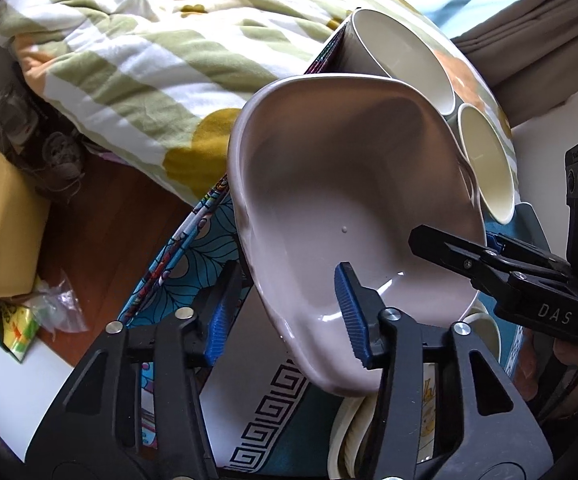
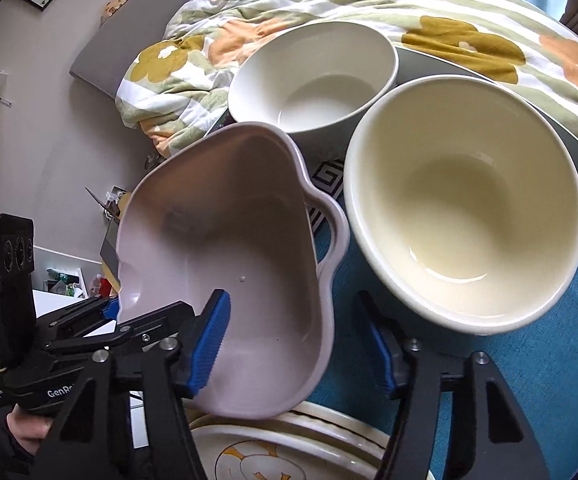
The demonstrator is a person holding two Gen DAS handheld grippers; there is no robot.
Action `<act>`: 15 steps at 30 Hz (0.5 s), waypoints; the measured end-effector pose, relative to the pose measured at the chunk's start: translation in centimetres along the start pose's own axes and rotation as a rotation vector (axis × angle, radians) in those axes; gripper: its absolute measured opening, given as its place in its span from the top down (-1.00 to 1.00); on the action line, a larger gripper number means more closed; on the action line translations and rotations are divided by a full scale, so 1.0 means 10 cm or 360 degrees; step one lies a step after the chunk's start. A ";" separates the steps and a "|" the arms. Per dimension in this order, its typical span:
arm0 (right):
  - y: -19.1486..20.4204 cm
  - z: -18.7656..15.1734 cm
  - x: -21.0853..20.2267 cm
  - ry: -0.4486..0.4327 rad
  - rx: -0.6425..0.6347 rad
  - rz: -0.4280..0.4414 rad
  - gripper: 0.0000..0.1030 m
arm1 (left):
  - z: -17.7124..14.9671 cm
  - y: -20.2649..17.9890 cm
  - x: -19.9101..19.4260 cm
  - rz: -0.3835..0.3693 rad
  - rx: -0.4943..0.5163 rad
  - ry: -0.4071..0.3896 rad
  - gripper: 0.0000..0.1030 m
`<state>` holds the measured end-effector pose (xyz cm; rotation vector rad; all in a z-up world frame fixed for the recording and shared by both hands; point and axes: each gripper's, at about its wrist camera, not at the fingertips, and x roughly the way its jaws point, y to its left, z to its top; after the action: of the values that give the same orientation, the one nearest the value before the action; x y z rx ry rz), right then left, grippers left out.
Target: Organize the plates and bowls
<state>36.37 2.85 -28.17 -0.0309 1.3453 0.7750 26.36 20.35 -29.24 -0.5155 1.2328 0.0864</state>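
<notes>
A pale pink handled bowl point(image 1: 349, 208) hangs tilted in the air, also in the right wrist view point(image 2: 229, 264). My left gripper point(image 1: 285, 312) straddles its near rim, one blue pad inside, one outside. My right gripper point(image 2: 301, 344) straddles the opposite rim and shows in the left wrist view point(image 1: 449, 252). Whether the pads press the wall I cannot tell. Below lies a cream plate with a yellow drawing point(image 2: 281, 452). A cream bowl point(image 2: 465, 208) and a white bowl point(image 2: 313, 80) stand beyond.
The dishes rest on a blue patterned cloth point(image 2: 529, 380) with a black-and-white key border point(image 1: 265, 412). A flowered quilt point(image 1: 149, 52) lies behind. A wooden floor point(image 1: 101, 224), a yellow cushion point(image 1: 1, 220) and plastic bags are at the left.
</notes>
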 end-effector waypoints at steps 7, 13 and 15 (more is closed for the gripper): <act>-0.05 -0.02 0.04 -0.0010 -0.0003 -0.0066 0.79 | -0.02 -0.01 0.01 0.0063 0.0034 -0.0036 0.78; 0.06 -0.06 -0.14 -0.0080 -0.0079 -0.0046 0.79 | -0.07 -0.13 -0.24 0.0137 0.0095 -0.0141 0.78; 0.10 -0.11 -0.27 -0.0119 -0.0101 -0.0042 0.79 | -0.09 -0.20 -0.39 0.0148 0.0133 -0.0190 0.78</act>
<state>34.86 1.87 -25.68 -0.0694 1.2469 0.7891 24.86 19.00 -25.18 -0.3754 1.1384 0.1421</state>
